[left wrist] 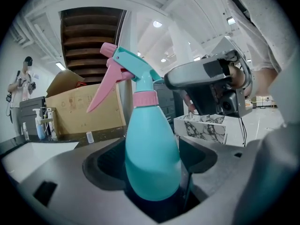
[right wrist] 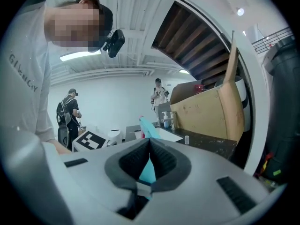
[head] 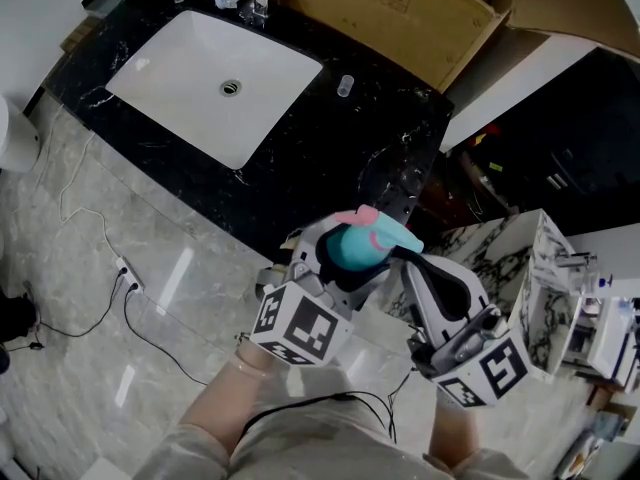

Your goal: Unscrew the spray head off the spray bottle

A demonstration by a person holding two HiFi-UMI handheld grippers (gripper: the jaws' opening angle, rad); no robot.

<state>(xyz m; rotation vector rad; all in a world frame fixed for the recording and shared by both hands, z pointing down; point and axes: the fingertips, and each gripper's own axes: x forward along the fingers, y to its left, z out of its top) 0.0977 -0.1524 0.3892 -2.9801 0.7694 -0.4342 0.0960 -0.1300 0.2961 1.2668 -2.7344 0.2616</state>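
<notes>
The left hand-held gripper point(left wrist: 152, 165) is clamping the teal spray bottle point(left wrist: 151, 146) upright in the air, while the right hand-held gripper point(right wrist: 149, 167) is pinching shut on its spray head point(left wrist: 137, 70); unscrewing probably calls for twisting next.

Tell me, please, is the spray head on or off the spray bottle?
On: the spray head sits atop the spray bottle, its pink collar seated on the neck.
</notes>
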